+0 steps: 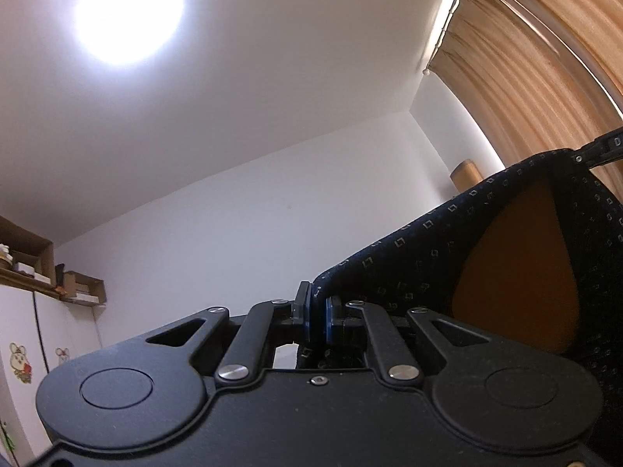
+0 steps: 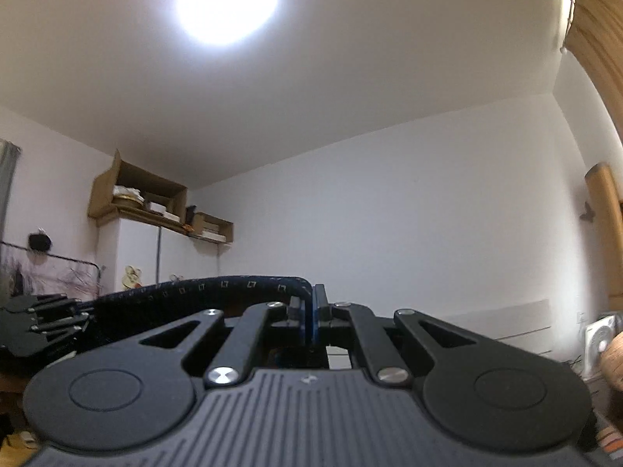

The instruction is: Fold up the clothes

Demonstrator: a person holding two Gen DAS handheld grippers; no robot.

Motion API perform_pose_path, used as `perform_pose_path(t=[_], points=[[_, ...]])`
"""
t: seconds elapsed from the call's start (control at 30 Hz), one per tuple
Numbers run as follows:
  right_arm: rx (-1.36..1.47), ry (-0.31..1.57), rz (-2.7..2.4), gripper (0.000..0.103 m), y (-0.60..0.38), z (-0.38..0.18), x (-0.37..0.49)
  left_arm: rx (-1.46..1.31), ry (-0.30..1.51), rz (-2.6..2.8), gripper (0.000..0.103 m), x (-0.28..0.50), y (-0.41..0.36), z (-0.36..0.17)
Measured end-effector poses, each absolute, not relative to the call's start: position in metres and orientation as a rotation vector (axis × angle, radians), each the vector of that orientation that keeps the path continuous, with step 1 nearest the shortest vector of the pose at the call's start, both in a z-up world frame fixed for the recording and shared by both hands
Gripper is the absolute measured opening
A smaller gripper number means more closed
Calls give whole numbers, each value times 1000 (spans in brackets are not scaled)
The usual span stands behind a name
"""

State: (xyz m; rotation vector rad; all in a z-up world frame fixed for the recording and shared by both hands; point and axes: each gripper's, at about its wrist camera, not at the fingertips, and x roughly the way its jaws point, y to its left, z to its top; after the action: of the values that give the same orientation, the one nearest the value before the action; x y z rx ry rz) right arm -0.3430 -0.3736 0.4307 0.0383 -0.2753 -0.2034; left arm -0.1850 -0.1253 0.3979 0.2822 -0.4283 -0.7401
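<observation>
Right now I have both grippers tilted up toward the ceiling, with the dark patterned garment (image 1: 428, 249) strung in the air between them. My left gripper (image 1: 317, 317) has its blue pads pressed together on one corner of the cloth's top hem; in the right wrist view my right gripper (image 2: 311, 317) pinches the other end of that hem, which runs away to the left. The cloth sags slightly between the two pinches and its lower part hangs out of sight, so I cannot tell whether it is already doubled over or hanging full length.

To handle this well, I judge I should hold both pinches firm, keep the hem level and just taut, and avoid pulling the corners so far apart that the fabric slips. Any surface below is hidden from both cameras, so I would lower slowly and evenly.
</observation>
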Motion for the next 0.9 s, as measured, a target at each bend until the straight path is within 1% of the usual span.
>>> perform_pose_path(t=[0.07, 0.17, 0.3, 0.43, 0.53, 0.63, 0.77, 0.8, 0.87, 0.9], points=[[46, -247, -224, 3, -387, 431, -329, 284, -405, -749, 7, -173, -138, 394], [79, -183, -258, 3, -417, 413, -294, 299, -338, -763, 7, -143, -164, 377], [128, -61, -302, 3, -462, 374, -233, 331, -210, -775, 7, -90, -223, 332], [171, 29, -334, 3, -508, 320, -167, 362, -77, -784, 7, -35, -284, 285], [204, 86, -356, 3, -539, 269, -126, 384, 24, -789, 7, 5, -331, 249], [232, 163, -384, 3, -565, 206, -85, 406, 126, -794, 7, 45, -375, 211], [291, 272, -415, 4, -586, 119, -37, 424, 290, -788, 8, 98, -407, 126], [309, 299, -424, 7, -590, 97, -29, 433, 328, -769, 11, 109, -404, 107], [338, 355, -440, 12, -597, 56, -14, 459, 420, -723, 12, 126, -419, 70], [348, 385, -448, 18, -599, 37, -8, 459, 468, -723, 13, 132, -416, 57]])
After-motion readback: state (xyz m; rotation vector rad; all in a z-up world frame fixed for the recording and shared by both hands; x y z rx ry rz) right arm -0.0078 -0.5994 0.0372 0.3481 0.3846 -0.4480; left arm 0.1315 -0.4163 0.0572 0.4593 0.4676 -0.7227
